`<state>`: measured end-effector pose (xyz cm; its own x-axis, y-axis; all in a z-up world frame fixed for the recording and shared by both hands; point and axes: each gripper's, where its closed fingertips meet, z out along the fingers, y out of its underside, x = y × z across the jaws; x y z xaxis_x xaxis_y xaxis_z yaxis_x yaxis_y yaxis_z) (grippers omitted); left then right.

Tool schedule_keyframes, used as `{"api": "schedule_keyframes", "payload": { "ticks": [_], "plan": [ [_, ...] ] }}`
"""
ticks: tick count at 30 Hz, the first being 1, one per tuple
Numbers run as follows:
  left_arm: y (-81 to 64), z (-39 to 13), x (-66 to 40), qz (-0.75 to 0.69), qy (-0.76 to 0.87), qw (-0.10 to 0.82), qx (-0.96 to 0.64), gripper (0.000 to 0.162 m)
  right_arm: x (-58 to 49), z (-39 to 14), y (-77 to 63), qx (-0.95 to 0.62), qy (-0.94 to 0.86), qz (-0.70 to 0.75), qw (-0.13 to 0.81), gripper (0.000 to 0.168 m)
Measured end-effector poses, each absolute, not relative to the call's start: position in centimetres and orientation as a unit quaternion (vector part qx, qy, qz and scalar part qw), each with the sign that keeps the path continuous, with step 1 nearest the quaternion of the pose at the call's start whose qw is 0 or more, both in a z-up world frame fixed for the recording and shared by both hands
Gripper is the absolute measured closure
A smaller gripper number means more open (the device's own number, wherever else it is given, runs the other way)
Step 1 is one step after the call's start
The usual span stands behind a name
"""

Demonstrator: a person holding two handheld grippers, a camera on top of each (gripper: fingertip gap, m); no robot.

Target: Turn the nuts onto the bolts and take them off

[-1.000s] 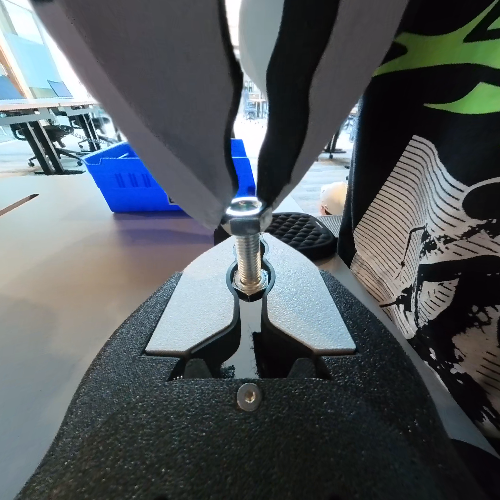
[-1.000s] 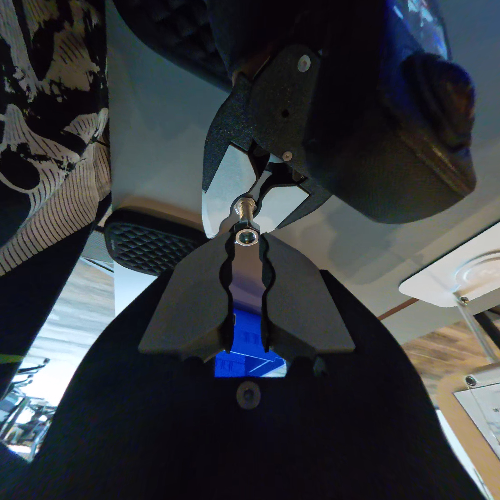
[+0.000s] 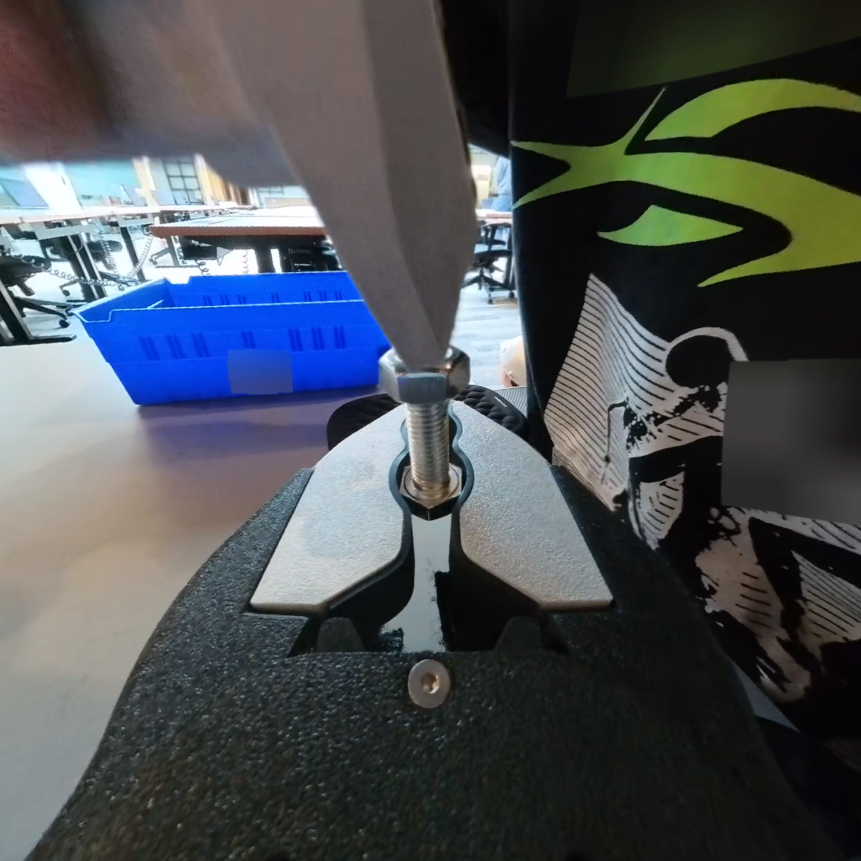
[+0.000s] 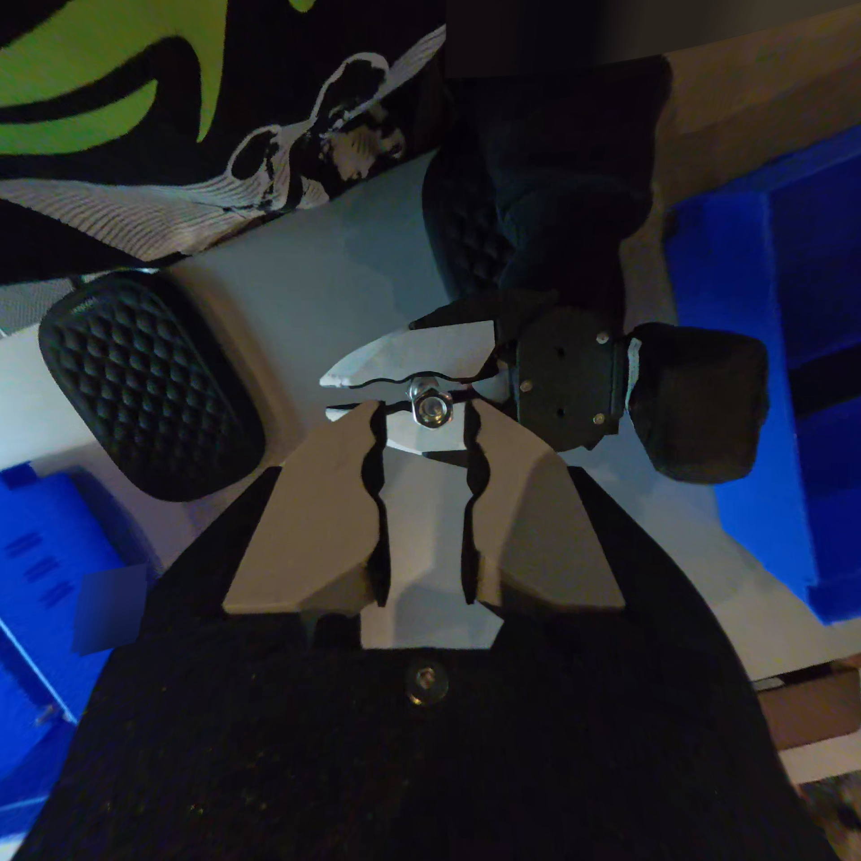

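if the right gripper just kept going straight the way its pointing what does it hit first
Most likely the nut at the tip of the bolt, sitting just ahead between the open right gripper fingers. The left gripper clamps the bolt behind it. Depth is hard to judge.

Blue bin (image 3: 233,335) behind; table (image 3: 93,512) left clear.

Blue bin (image 3: 223,335) on grey table (image 3: 93,489) w/ black textured pad (image 4: 149,386) nearby; desks (image 3: 242,228) behind.
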<state>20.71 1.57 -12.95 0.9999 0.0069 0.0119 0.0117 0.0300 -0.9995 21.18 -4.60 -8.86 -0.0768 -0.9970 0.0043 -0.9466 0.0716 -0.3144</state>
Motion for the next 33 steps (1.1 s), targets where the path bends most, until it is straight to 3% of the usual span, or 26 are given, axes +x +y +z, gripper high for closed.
{"api": "schedule_keyframes", "payload": {
  "ticks": [7, 13, 22, 24, 27, 30, 33],
  "plan": [
    [1.7, -13.1, 20.7, -0.001, -0.007, 0.713, -0.702, 0.151, 21.4, -9.4, -4.6, -0.701, 0.702, -0.087, 0.091, 0.151],
    [1.8, -13.2, 20.4, 0.006, -0.016, 0.709, -0.705, 0.151, 21.2, -9.5, -4.6, -0.665, 0.737, -0.085, 0.079, 0.153],
    [1.8, -13.6, 19.4, 0.042, -0.042, 0.697, -0.715, 0.151, 20.7, -9.7, -4.9, -0.411, 0.909, -0.05, 0.043, 0.154],
    [1.9, -13.8, 19.4, 0.045, -0.041, 0.691, -0.72, 0.151, 20.4, -9.7, -5.0, -0.348, 0.935, -0.054, 0.032, 0.167],
    [2.0, -13.8, 19.5, 0.047, -0.038, 0.691, -0.721, 0.152, 20.4, -9.8, -5.1, -0.337, 0.939, -0.068, 0.023, 0.166],
    [1.8, -13.5, 19.5, 0.041, -0.039, 0.697, -0.715, 0.152, 20.2, -9.8, -5.0, -0.348, 0.935, -0.068, 0.022, 0.145],
    [1.8, -13.5, 19.5, 0.037, -0.04, 0.7, -0.713, 0.152, 19.4, -9.1, -5.1, -0.359, 0.929, -0.084, 0.024, 0.146]
  ]
}}
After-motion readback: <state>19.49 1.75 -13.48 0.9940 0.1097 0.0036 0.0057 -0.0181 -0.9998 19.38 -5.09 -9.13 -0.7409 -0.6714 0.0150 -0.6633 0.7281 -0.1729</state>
